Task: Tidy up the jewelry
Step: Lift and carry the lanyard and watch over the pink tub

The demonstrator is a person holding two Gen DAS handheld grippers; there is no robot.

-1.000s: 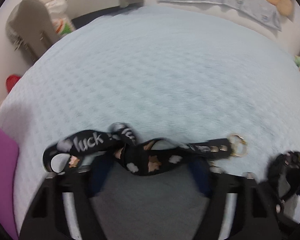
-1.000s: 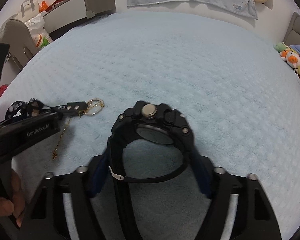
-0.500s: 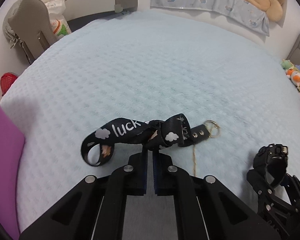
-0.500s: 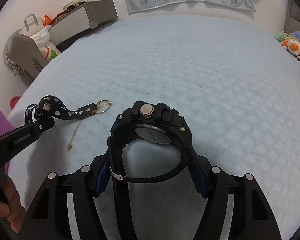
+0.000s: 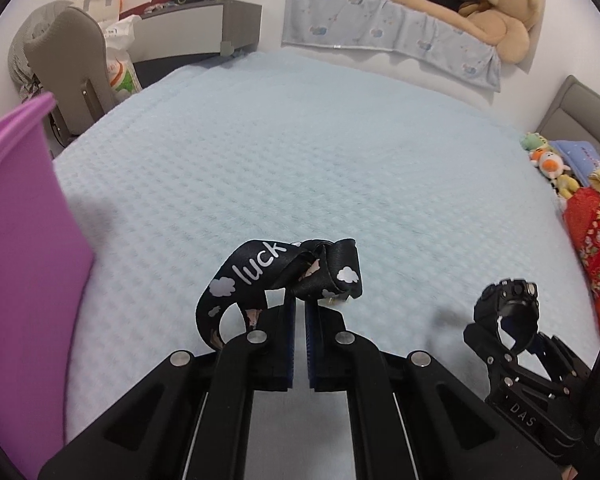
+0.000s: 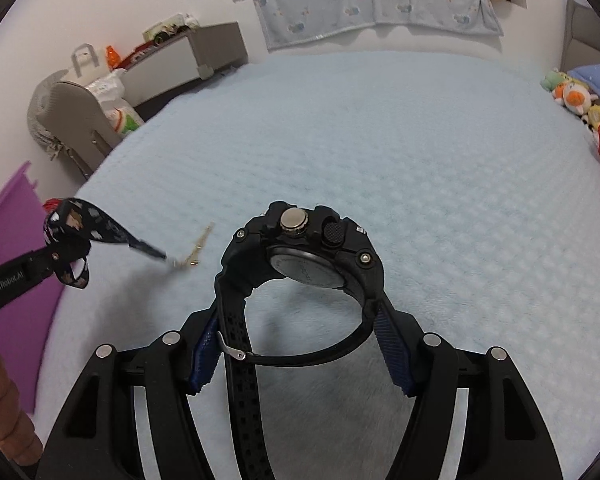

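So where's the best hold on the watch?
Probably across the band loop, as the right gripper has it: the watch stands with its bulky, knobbed case forward, so coming from the buckle side lets the pads seat on the flat band sides.

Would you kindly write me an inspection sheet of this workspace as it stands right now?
Surface: light blue waffle-weave blanket covering a bed.
Job's things: black "luck" strap lifted off the blanket, its gold ring end trailing low; black watch; purple bin at left.
Clutter: nothing seen on the blanket.
Grippers: left gripper shut on the strap; right gripper closed on the watch band from both sides.
Cables: nothing seen.
Surroundings: teddy bear on a ledge, small plush toys and red fabric at right, grey chair and shelf at left.
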